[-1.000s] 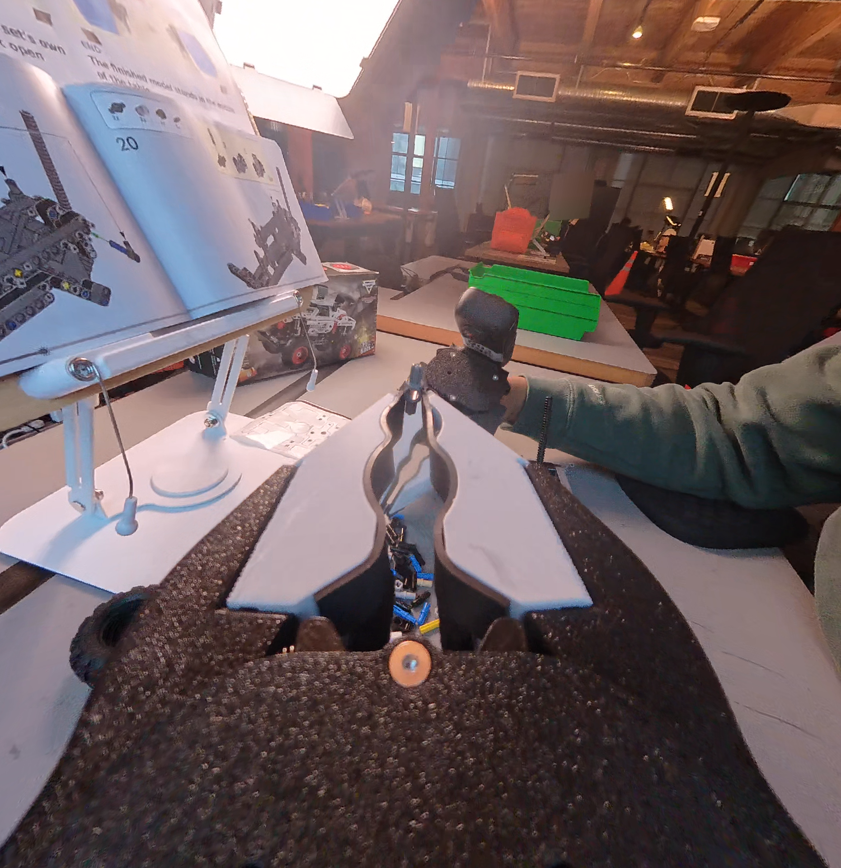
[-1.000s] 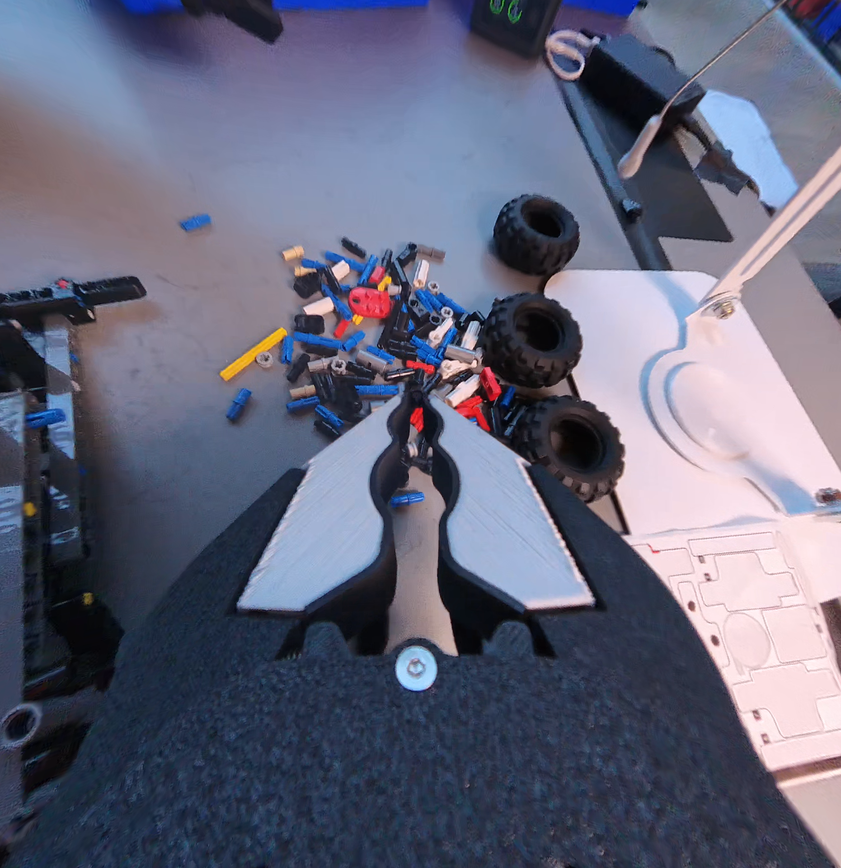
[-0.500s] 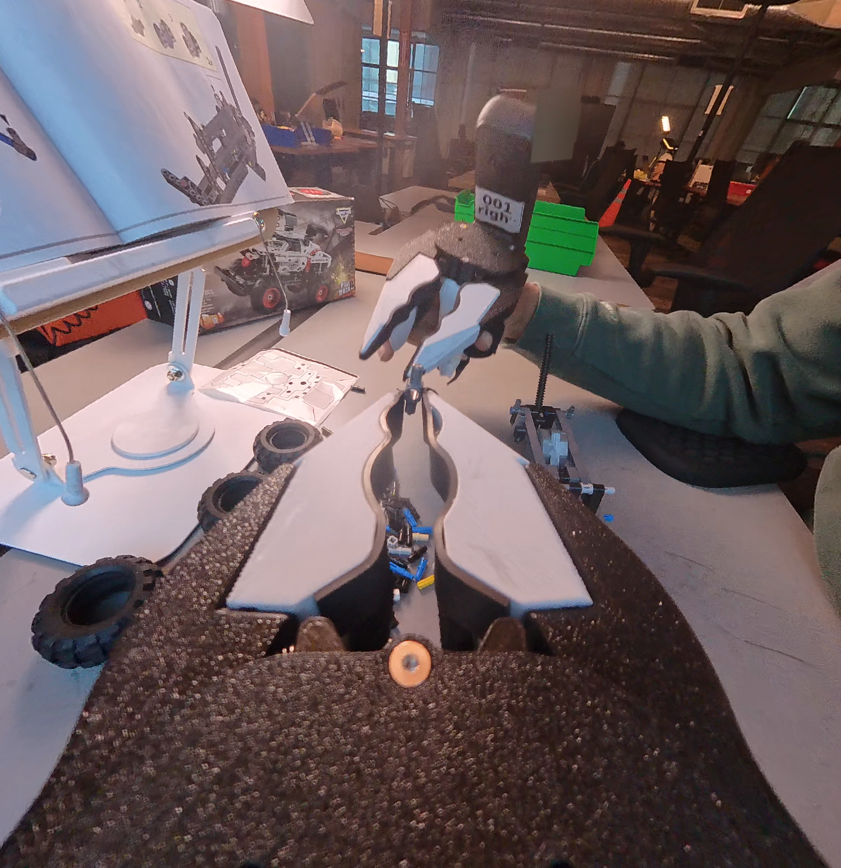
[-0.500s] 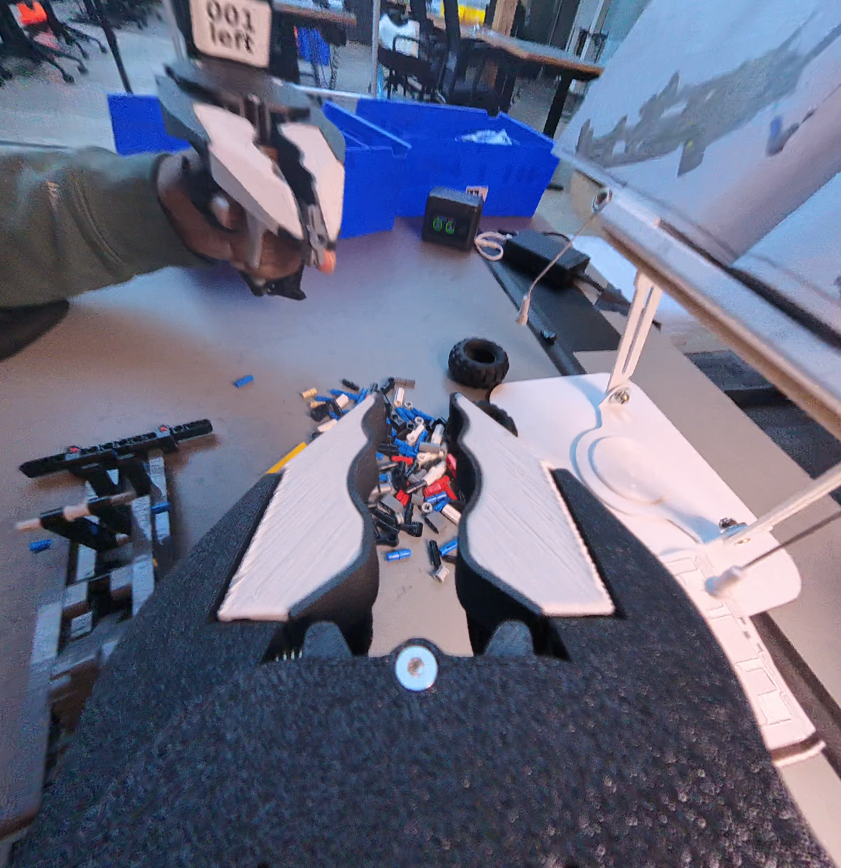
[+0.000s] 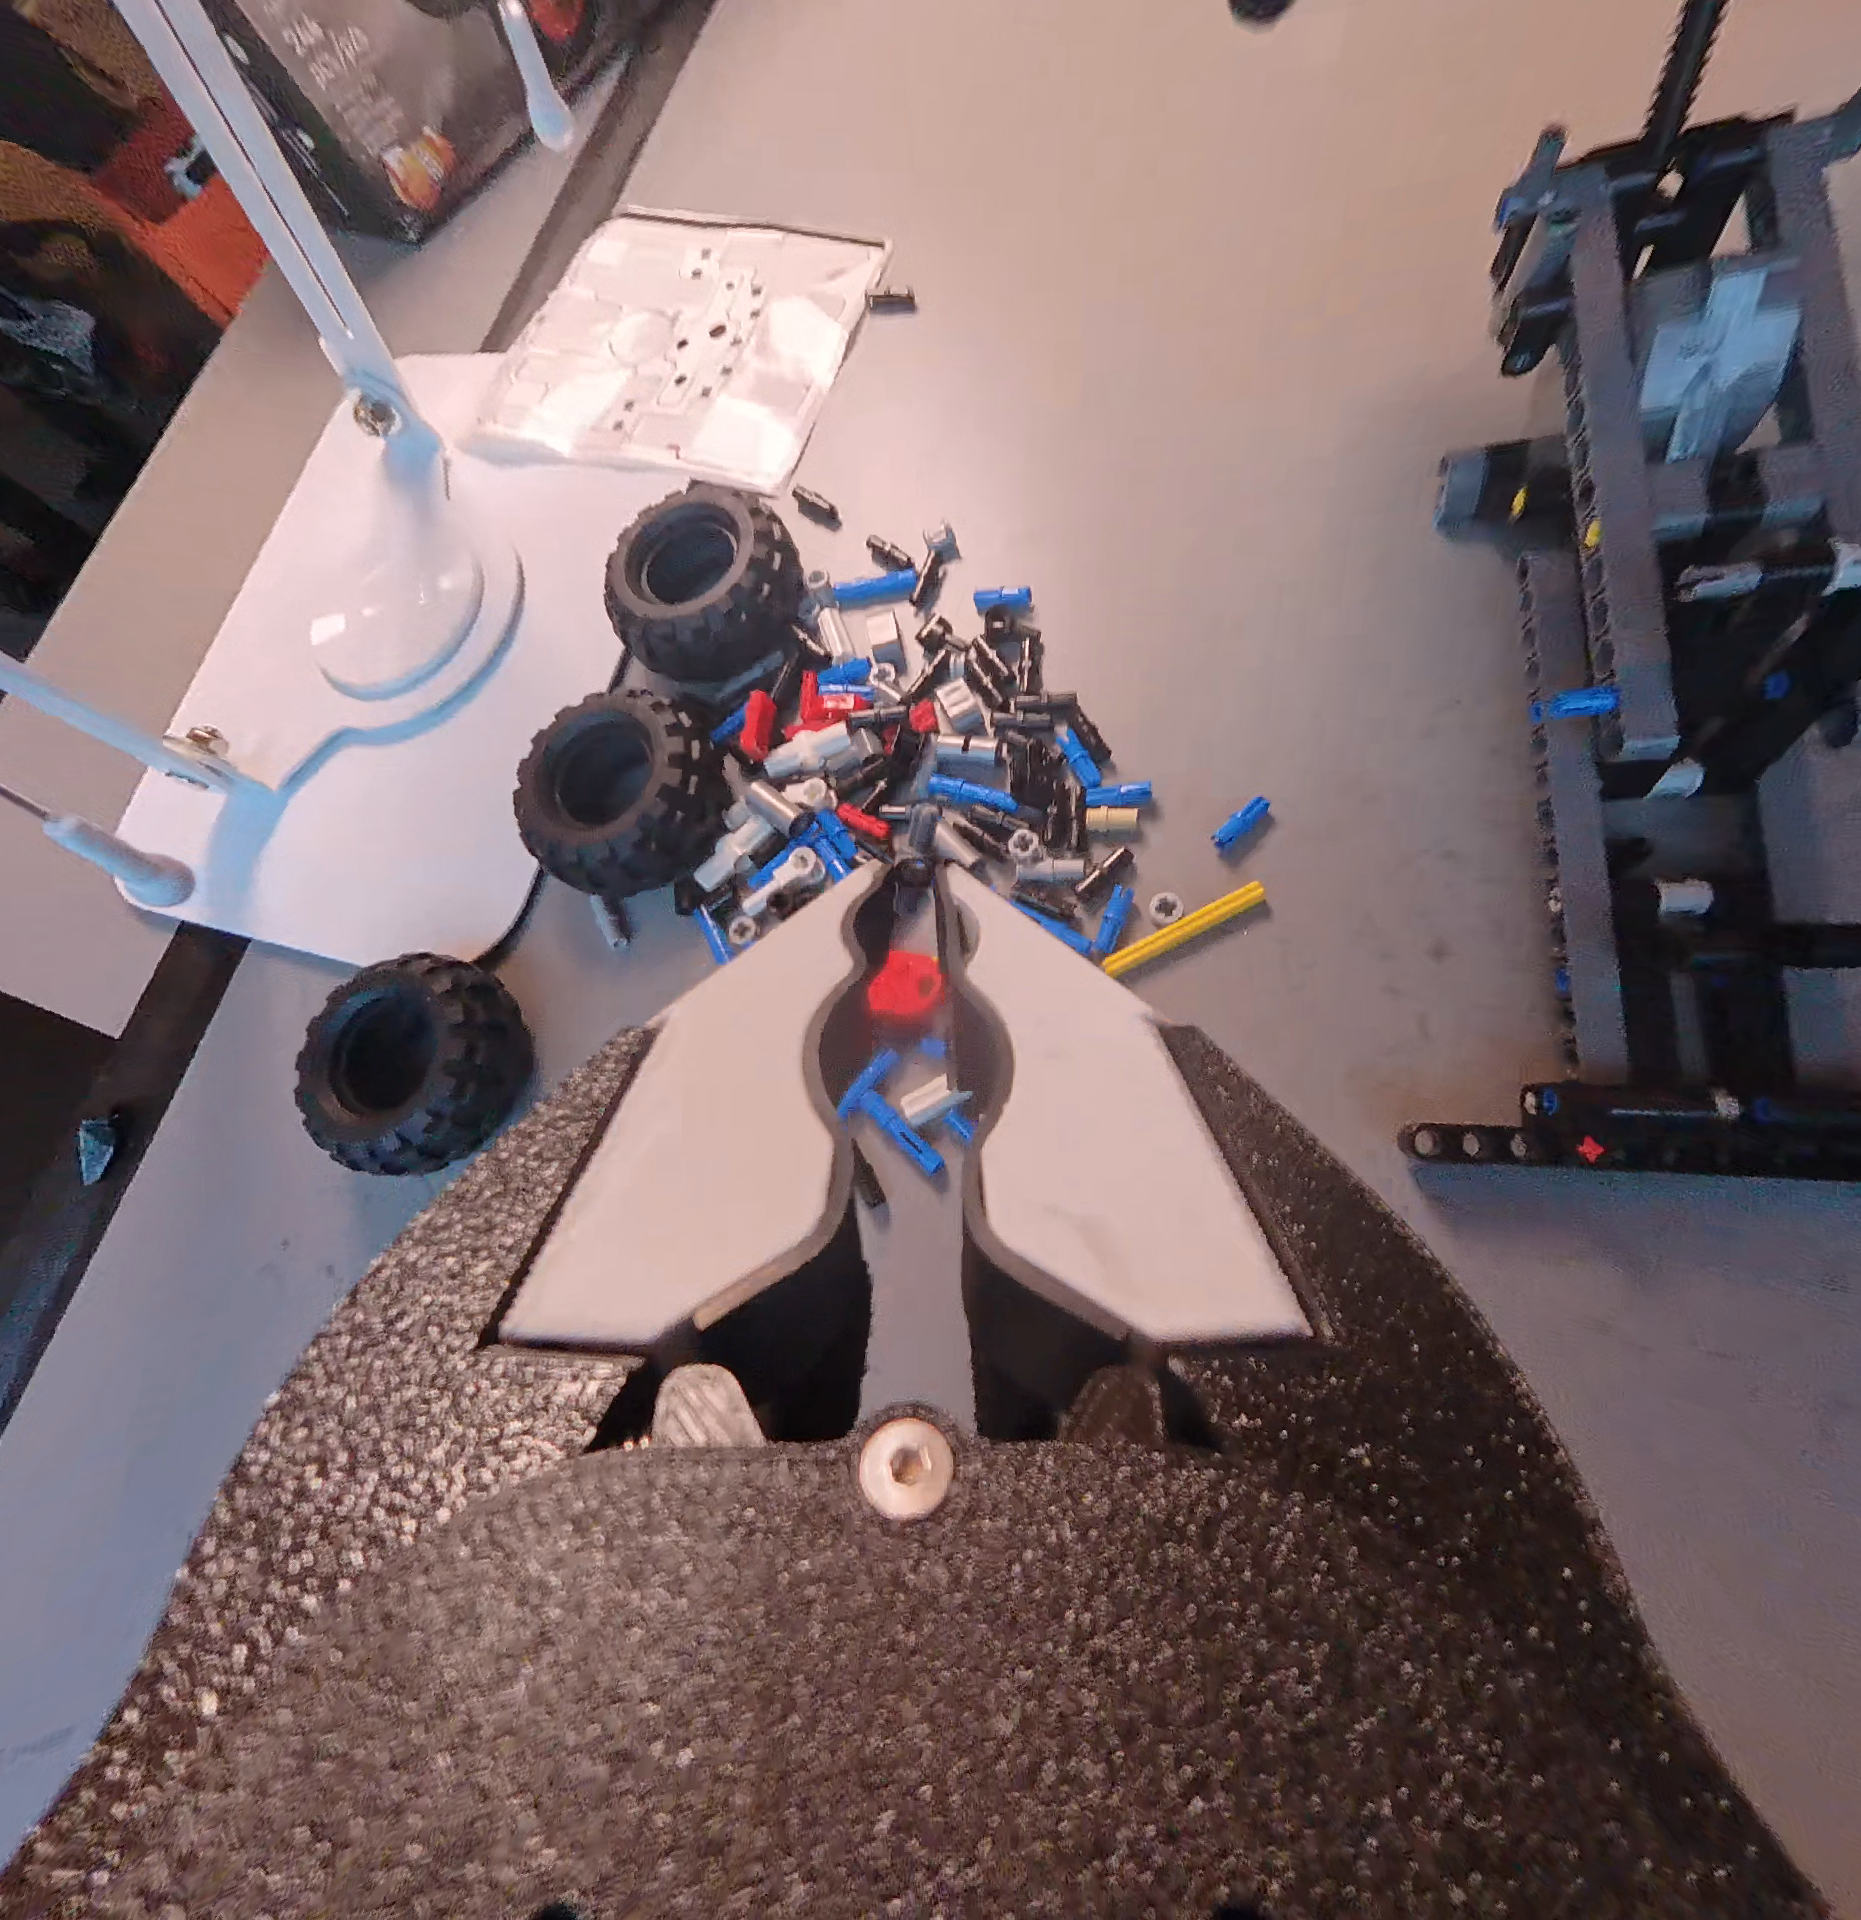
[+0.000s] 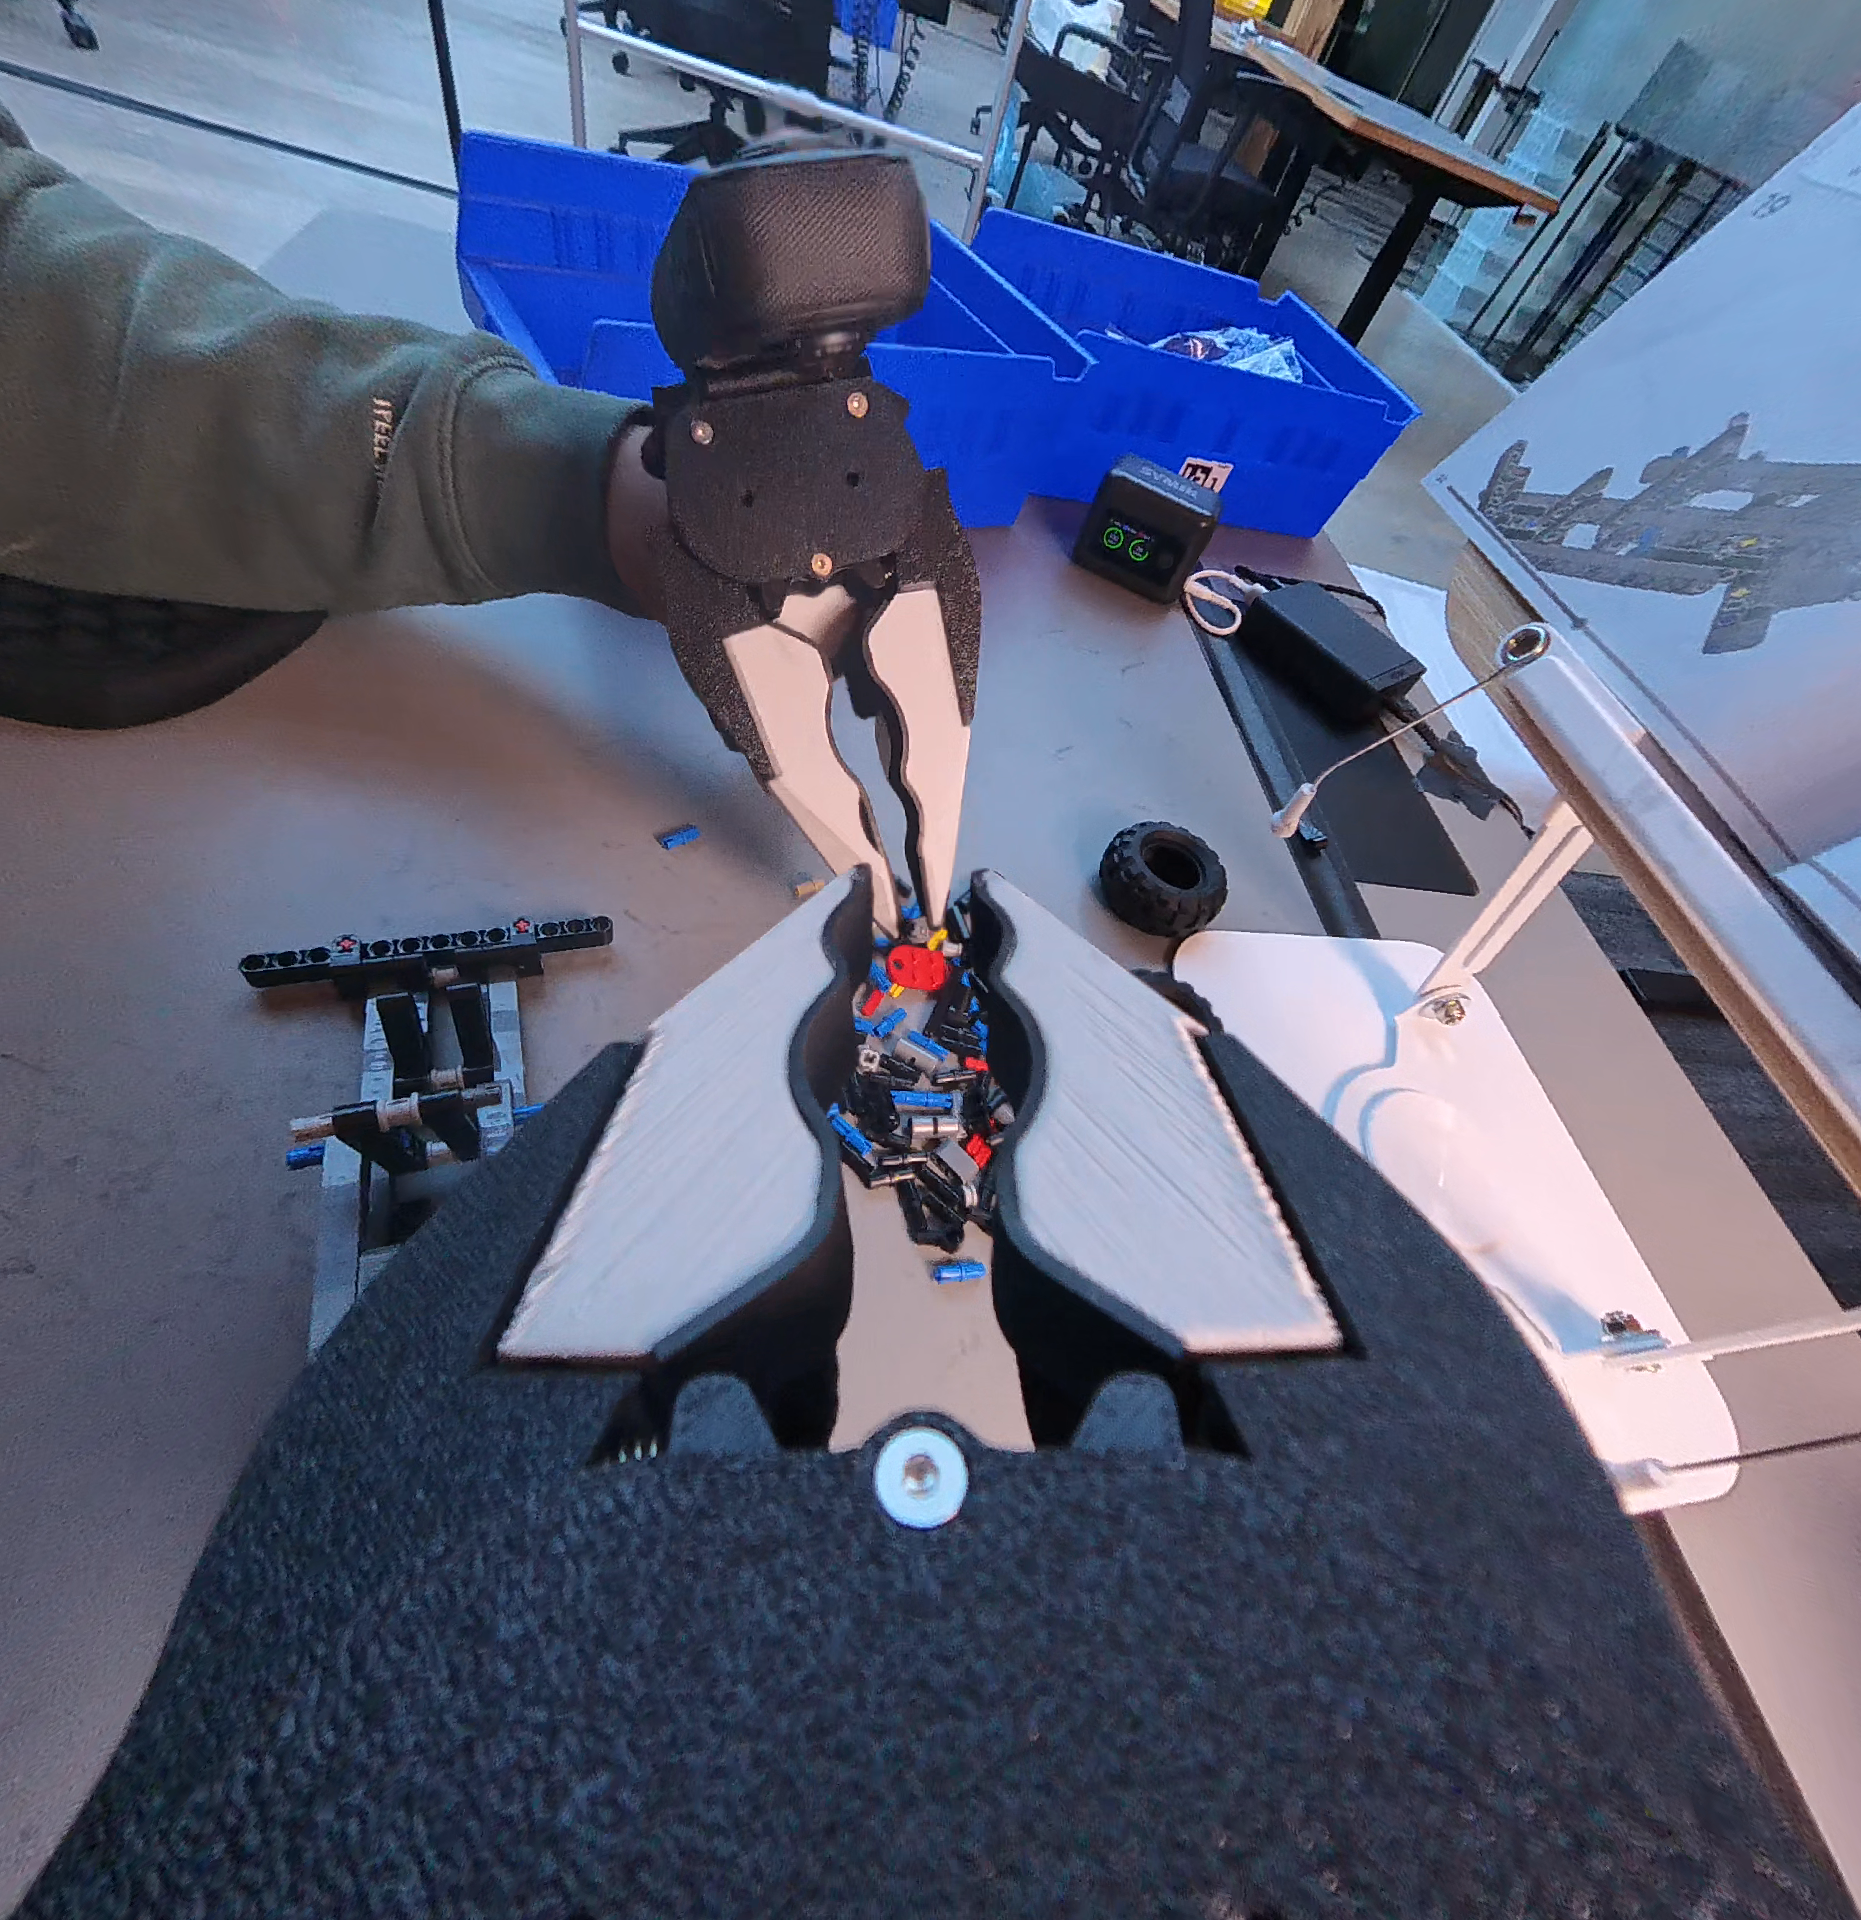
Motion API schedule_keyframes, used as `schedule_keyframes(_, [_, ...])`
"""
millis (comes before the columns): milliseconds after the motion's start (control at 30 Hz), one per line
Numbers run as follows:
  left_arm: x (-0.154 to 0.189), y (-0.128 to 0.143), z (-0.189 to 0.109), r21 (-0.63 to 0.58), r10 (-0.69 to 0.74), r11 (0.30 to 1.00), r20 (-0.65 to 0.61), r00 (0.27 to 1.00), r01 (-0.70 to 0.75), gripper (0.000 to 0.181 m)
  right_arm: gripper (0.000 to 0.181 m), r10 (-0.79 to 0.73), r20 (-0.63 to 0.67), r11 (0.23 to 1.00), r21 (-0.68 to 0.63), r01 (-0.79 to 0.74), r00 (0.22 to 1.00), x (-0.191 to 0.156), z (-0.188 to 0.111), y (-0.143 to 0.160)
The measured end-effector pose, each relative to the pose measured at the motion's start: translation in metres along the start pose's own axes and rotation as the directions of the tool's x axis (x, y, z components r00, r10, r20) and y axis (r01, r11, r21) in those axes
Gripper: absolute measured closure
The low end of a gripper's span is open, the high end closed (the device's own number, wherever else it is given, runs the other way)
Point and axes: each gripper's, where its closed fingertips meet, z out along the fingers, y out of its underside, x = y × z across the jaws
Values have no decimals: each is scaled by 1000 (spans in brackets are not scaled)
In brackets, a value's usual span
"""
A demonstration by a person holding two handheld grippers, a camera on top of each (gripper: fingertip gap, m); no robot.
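Note:
A pile of small blue, black, grey and red building pieces (image 5: 957, 748) lies on the grey table, also in the right wrist view (image 6: 921, 1101). My left gripper (image 5: 910, 878) points down at the near edge of the pile. Its jaws are almost closed, with a small dark pin between the tips. A flat red piece (image 5: 902, 982) lies under its fingers. The left gripper also shows in the right wrist view (image 6: 910, 904), tips down by the red piece (image 6: 918, 966). My right gripper (image 6: 921, 894) is open and empty above the pile, facing the left one.
Three black tyres (image 5: 609, 790) lie left of the pile beside the white book-stand base (image 5: 313, 748). A part-built black and grey frame (image 5: 1674, 582) stands at the right. There are also a sticker sheet (image 5: 697, 353), a yellow axle (image 5: 1186, 928), blue bins (image 6: 1113, 384) and a green sleeve (image 6: 230, 468). The tips of one gripper are about 11 cm away from the tips of the other.
My left gripper has tipped down from level onto the pile, with the pin still at its tips. My right gripper has lifted off the pile and opened.

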Motion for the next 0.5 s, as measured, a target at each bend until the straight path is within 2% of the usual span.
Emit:
schedule_keyframes(200, [-2,24,12,-117,52,992,31,998,-48,174,164,-8,-15,999,-32,7,1000,2,-1,4])
schedule_keyframes(333, [-4,28,14,-135,63,989,47,997,-56,173,164,-10,-20,999,-50,9,1000,2,1,8])
schedule_keyframes(500, [-11,26,11,-118,63,992,85,994,-53,162,164,-10,-20,998,-56,9,1000,2,2,9])
